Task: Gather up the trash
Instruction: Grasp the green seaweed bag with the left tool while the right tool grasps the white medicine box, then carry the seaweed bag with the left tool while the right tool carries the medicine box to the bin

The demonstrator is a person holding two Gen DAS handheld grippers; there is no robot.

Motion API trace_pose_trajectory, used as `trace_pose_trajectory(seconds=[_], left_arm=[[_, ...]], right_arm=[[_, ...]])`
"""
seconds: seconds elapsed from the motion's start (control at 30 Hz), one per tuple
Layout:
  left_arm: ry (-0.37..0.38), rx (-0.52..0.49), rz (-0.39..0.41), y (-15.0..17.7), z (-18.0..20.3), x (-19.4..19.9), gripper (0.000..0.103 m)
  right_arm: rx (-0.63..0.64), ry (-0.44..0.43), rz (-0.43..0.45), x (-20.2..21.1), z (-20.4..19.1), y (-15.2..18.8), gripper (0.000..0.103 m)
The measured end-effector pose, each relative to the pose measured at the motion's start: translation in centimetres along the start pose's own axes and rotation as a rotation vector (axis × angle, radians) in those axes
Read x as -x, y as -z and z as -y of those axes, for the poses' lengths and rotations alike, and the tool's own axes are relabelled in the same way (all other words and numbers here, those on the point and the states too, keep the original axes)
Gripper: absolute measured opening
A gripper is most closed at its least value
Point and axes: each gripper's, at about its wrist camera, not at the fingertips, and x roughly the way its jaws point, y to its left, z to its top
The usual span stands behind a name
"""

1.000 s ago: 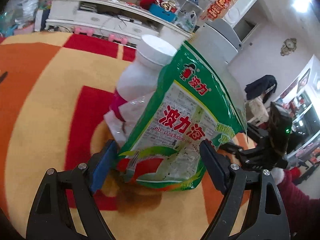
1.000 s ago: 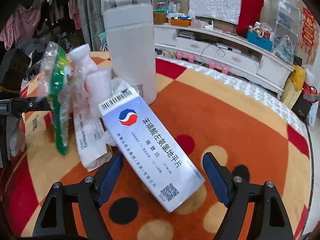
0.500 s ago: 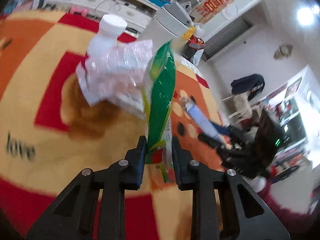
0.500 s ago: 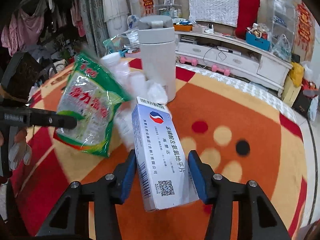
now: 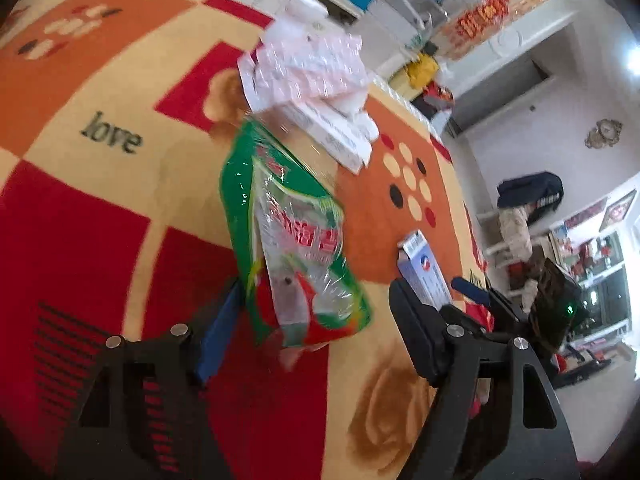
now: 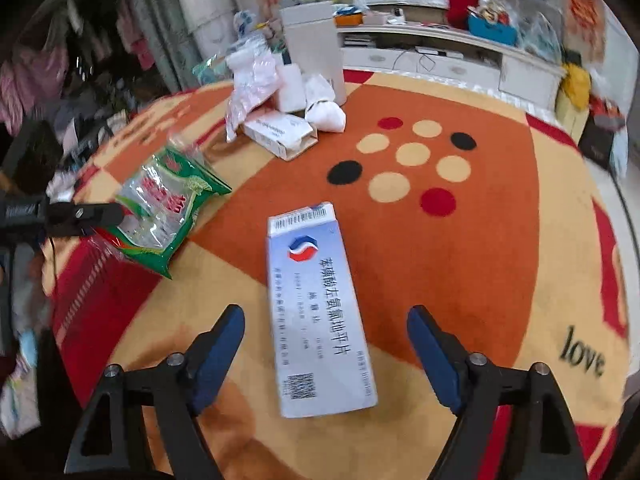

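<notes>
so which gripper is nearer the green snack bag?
Left. The left gripper has just reopened, green snack bag loose between its fingers. The right gripper straddles the blue-white box, off to the bag's side.

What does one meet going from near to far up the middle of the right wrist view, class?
Right gripper → blue-white medicine box → cluster of coloured dots on the rug → white crumpled wad → tall white bin → white cabinet.

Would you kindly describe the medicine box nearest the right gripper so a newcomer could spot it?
On the round patterned rug, it is the box lying flat between the open right gripper. Unlike the smaller white box beside the pile, it is pale blue with a red-and-blue logo.
</notes>
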Motion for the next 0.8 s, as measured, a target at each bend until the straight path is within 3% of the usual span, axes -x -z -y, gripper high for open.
trace_pose_trajectory(seconds=[0.23,0.37,0.4,0.47,0.5,0.53,0.8], left_arm=[[-0.183,0.025,0.033,-0.6,-1.8,-1.8,0.074],[-0.239,0.019,0.03,-0.5,-2.0,-3.3,0.073],[-0.257,-0.002,0.054,-0.3,-1.6,-3.4,0.071],[-0.255,-0.032,0.025,0.0,-1.0,-4.0,0.044],[-0.275,-0.052,0.027,0.2,-0.7,-4.0,0.026],[-0.264,-0.074,0.019,0.5,-0.2,-4.2,0.017],[-0.184,-0.093,0.034,1.5,2.5,-3.7,0.008]], right_arm=[[0.043,0.06,0.002,-1.3,-1.7,-1.1,0.081],[0.062,0.106,0.003,-2.3,-2.1,-1.0,0.081],[0.065,0.119,0.002,-2.6,-2.1,-0.8,0.077],[0.064,0.131,-0.006,-3.3,-2.0,-0.5,0.061],[0.071,0.146,0.007,-3.2,-2.0,-0.4,0.055],[0.079,0.151,0.016,-3.1,-2.1,-0.3,0.05],[0.081,0.148,0.072,-0.3,-1.9,0.1,0.047]])
